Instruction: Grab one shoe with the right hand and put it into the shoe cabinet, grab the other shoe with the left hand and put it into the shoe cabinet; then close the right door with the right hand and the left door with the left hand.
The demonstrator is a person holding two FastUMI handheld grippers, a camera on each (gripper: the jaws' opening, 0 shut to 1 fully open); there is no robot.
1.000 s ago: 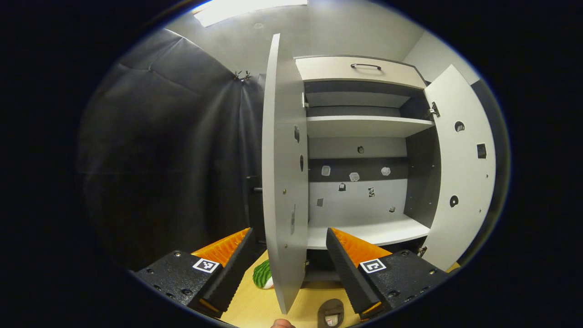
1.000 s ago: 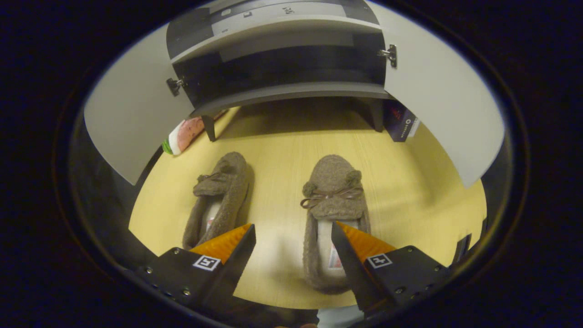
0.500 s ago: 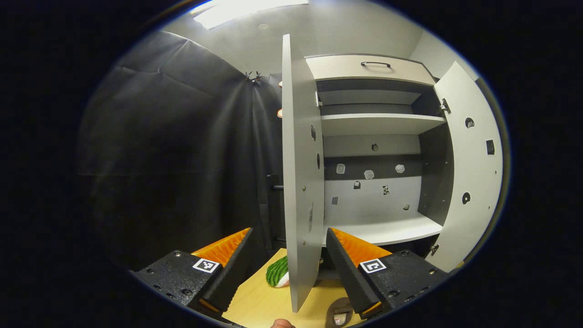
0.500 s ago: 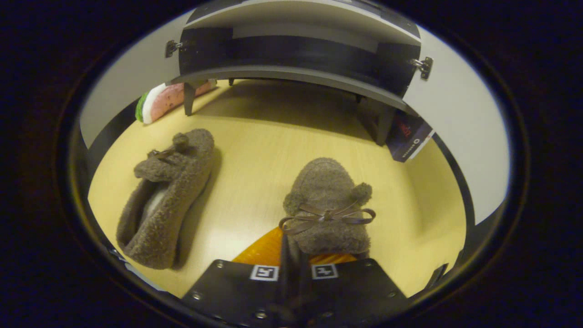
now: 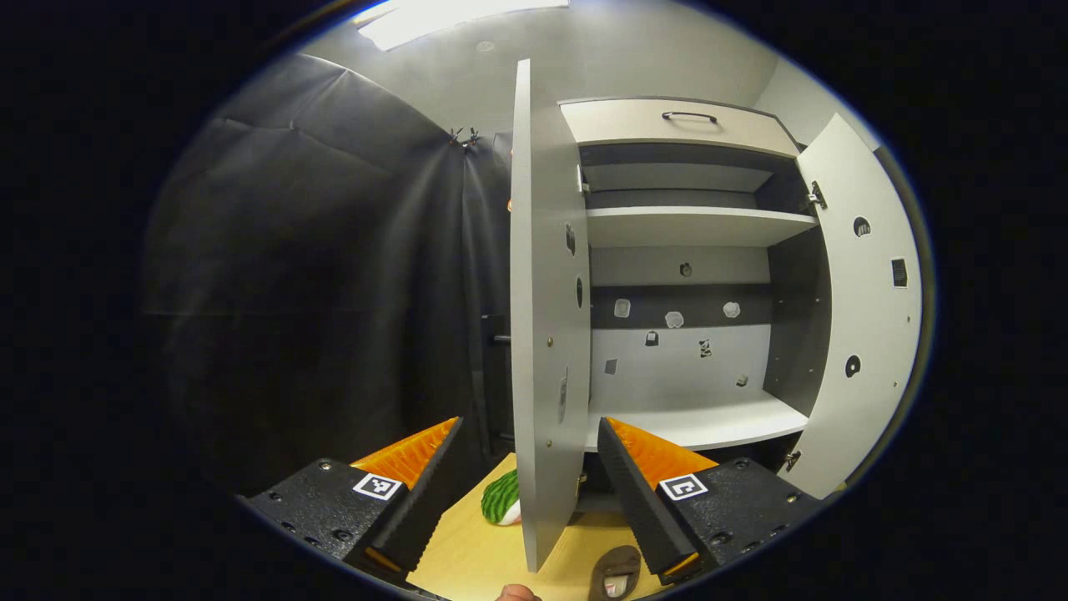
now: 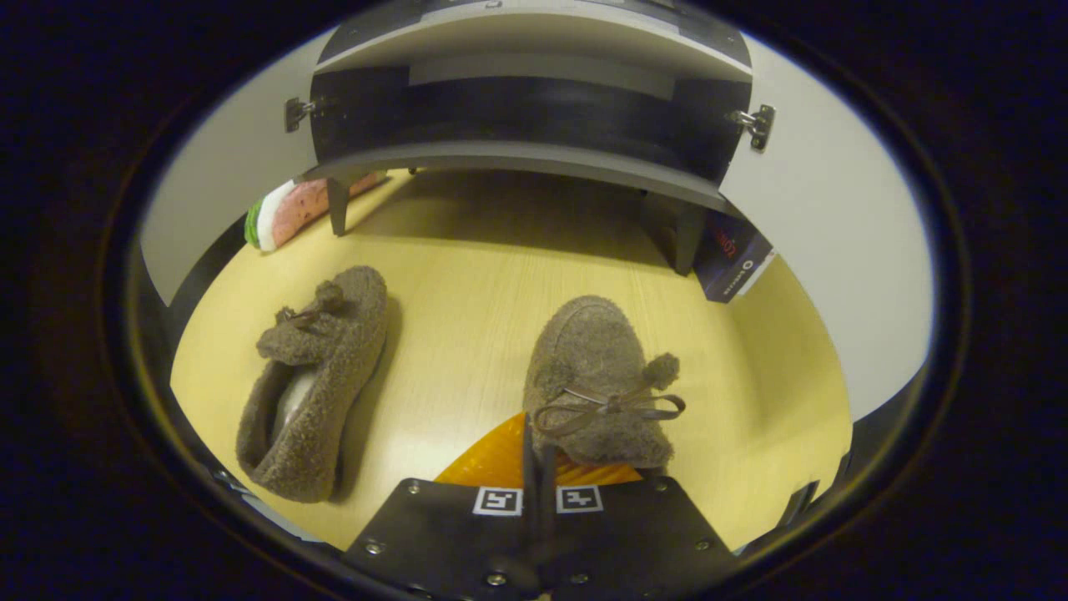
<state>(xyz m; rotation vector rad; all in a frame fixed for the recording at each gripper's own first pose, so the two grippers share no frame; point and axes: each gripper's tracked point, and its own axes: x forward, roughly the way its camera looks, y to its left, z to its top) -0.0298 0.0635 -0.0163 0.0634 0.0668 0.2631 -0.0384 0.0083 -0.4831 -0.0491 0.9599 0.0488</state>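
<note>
- Right gripper [image 6: 541,455] – fingers together, clamped on a fuzzy brown shoe [image 6: 601,376] with bow.
- Other shoe [image 6: 313,376] – matching, lies on the floor [image 6: 467,275].
- Left gripper [image 5: 527,476] – fingers apart, holding nothing.

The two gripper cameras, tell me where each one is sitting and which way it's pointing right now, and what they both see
Left gripper view: rides the left gripper, held level and facing the open shoe cabinet; the left door stands edge-on between its open orange fingers.
Right gripper view: rides the right gripper, tilted down at the wooden floor; its fingers are closed on the right shoe, with the left shoe lying apart.
Shared: the cabinet, both open doors, the floor and the watermelon-slice toy.
</note>
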